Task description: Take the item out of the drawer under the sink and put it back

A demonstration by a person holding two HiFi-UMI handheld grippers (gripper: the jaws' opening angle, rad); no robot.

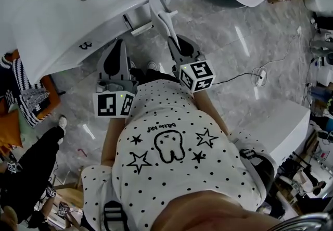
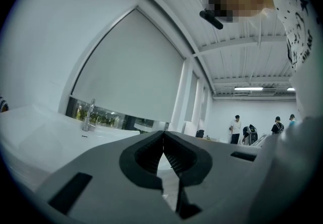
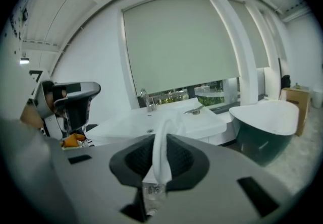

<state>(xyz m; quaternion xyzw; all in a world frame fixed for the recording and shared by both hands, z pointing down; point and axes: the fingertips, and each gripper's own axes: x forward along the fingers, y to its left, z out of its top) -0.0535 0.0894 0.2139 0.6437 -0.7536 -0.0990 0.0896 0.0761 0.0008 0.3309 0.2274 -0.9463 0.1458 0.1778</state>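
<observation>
Right gripper view: my right tool (image 3: 161, 161) pinches a thin, limp white packet (image 3: 163, 137) across its flat middle, which looks light and crushable; left tool (image 2: 163, 155) is closed, empty.

A bathroom-fittings showroom in a large hall: a white washbasin (image 1: 78, 22) with a tap (image 3: 145, 100) stands on a marble-look floor (image 1: 234, 53), with a freestanding bathtub (image 3: 267, 117) near it. Behind the washbasin hangs a wide roller blind (image 2: 131, 66), and strip lights (image 2: 247, 88) run under a high beamed ceiling beyond it.
</observation>
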